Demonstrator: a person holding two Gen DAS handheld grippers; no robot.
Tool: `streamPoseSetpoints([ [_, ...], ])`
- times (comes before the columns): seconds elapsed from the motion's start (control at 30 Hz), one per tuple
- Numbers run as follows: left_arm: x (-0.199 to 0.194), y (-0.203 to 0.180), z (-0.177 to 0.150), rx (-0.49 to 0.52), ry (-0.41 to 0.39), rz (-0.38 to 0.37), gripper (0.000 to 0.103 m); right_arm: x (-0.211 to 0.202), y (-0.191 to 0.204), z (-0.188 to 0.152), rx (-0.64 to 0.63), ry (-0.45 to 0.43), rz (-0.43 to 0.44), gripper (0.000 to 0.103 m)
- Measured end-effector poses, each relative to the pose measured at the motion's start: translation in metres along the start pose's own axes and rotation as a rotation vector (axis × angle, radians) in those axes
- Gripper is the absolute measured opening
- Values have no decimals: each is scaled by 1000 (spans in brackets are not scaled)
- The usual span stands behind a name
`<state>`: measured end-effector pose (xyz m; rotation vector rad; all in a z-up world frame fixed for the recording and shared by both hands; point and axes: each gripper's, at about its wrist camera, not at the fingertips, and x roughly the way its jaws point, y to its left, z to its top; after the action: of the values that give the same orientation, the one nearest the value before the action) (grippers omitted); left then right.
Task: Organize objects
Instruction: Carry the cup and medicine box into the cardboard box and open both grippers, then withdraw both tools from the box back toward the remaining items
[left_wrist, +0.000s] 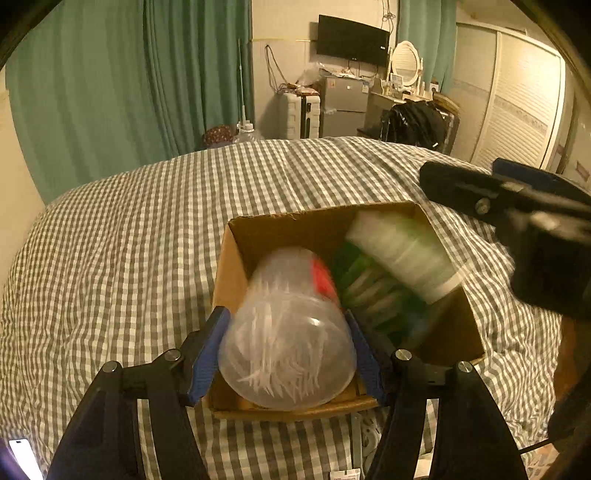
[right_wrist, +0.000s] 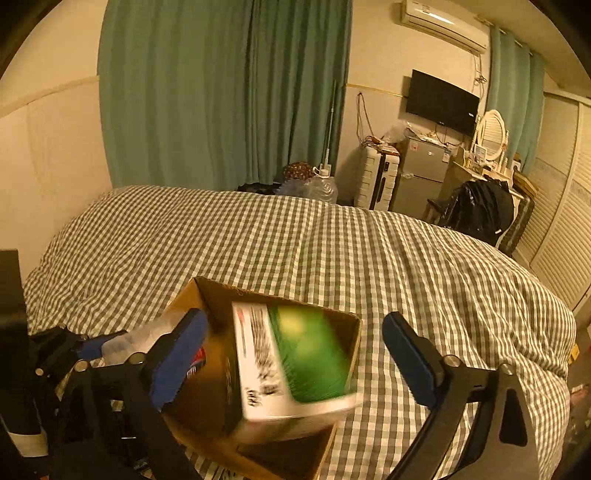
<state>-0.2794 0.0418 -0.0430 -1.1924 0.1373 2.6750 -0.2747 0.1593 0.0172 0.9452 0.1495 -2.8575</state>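
Note:
An open cardboard box (left_wrist: 288, 221) sits on the checked bed. My left gripper (left_wrist: 286, 354) is shut on a clear plastic jar (left_wrist: 288, 332) of white sticks with a red lid, held lying on its side over the box's near end. A green and white carton (left_wrist: 402, 254) lies tilted and blurred in the box's far right corner. In the right wrist view the carton (right_wrist: 306, 354) leans inside the cardboard box (right_wrist: 221, 291), between the fingers of my right gripper (right_wrist: 293, 321), which stands open with the right finger well clear of it. The jar (right_wrist: 140, 336) shows at the left.
The grey checked bedspread (right_wrist: 332, 251) spreads all around the box. A phone (left_wrist: 22, 458) and a white power strip (left_wrist: 364, 435) lie near the front edge. Beyond the bed are green curtains, a suitcase (right_wrist: 376, 177), a small fridge and a wardrobe.

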Motion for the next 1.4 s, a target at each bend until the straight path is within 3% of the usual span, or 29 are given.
streamPoseSetpoints([
  [0.1, -14, -2, 3, 1, -20, 19, 87, -20, -11, 2, 10, -12, 3, 101],
  [0.23, -58, 5, 0, -7, -65, 28, 88, -65, -17, 5, -10, -46, -20, 101],
  [0.47, -139, 3, 1, -10, -173, 53, 99, -161, -17, 5, -52, -129, -27, 101],
  [0.73, -197, 2, -37, -8, -217, 109, 103, -228, 0, -21, -116, -150, -18, 101],
  [1.03, -192, 6, -107, -37, -170, 161, 103, -206, 20, -87, -115, -60, -16, 101],
  [1.2, -150, -1, -152, -11, -80, 202, 103, -170, 19, -136, -66, 30, -1, 101],
  [1.4, -101, -18, -204, 30, 47, 154, 103, -131, 12, -175, -7, 147, 21, 101],
])
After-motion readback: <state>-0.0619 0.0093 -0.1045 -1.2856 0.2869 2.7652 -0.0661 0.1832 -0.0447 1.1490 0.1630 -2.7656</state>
